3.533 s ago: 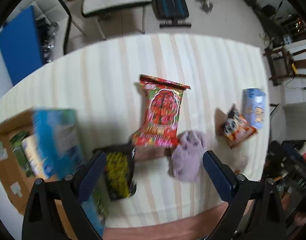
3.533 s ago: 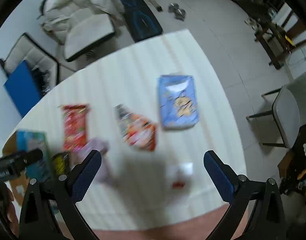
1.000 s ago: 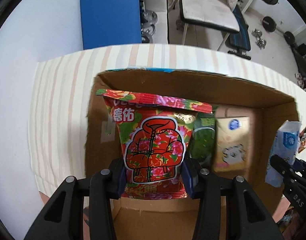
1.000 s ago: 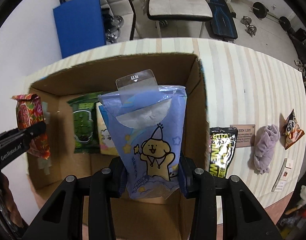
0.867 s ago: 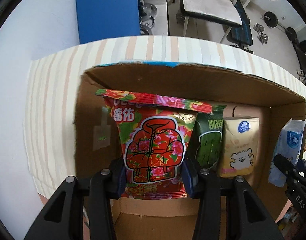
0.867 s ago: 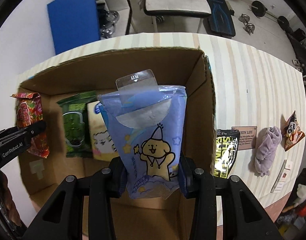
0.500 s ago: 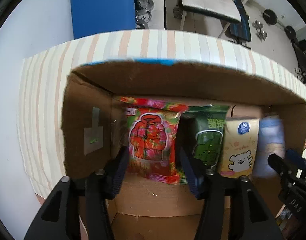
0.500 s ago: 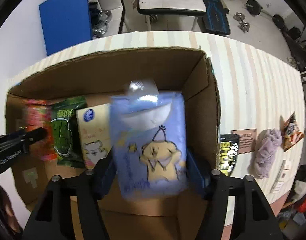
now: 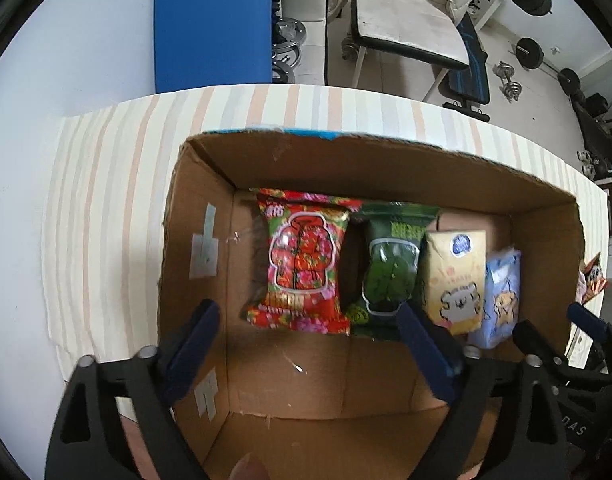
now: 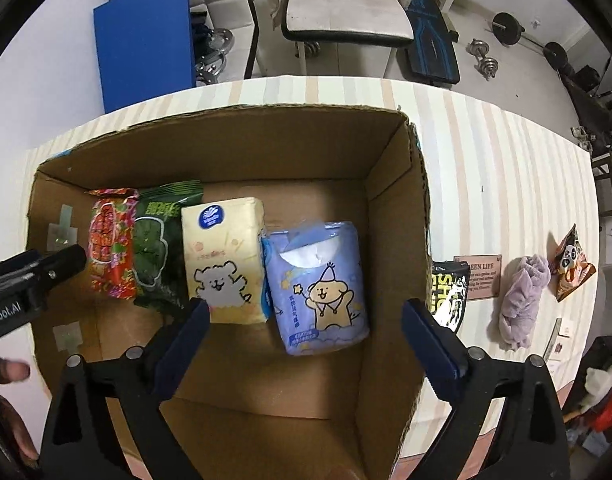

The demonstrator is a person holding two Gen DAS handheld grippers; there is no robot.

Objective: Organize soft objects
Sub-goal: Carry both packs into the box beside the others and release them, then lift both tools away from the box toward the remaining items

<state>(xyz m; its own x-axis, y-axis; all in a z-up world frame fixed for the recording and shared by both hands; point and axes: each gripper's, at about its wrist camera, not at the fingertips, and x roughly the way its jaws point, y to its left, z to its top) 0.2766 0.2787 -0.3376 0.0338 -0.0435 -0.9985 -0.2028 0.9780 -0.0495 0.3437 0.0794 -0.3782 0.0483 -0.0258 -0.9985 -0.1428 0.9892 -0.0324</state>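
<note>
An open cardboard box (image 9: 386, 172) (image 10: 266, 148) stands on the striped table. Four soft packs lie in a row on its floor: a red floral pack (image 9: 302, 260) (image 10: 110, 240), a green pack (image 9: 386, 272) (image 10: 158, 244), a cream tissue pack (image 9: 454, 280) (image 10: 222, 264) and a blue tissue pack (image 9: 502, 296) (image 10: 318, 288). My left gripper (image 9: 306, 344) is open and empty above the red pack. My right gripper (image 10: 302, 336) is open and empty above the blue pack.
On the table right of the box lie a black-and-yellow bag (image 10: 448, 296), a small sign (image 10: 480, 276), a purple cloth (image 10: 520, 300) and an orange panda snack bag (image 10: 570, 264). Chairs, a blue board and weights stand beyond the table's far edge.
Both grippers opened and let go: the red floral pack and the blue tissue pack dropped onto the box floor, and both grippers have drawn back upward.
</note>
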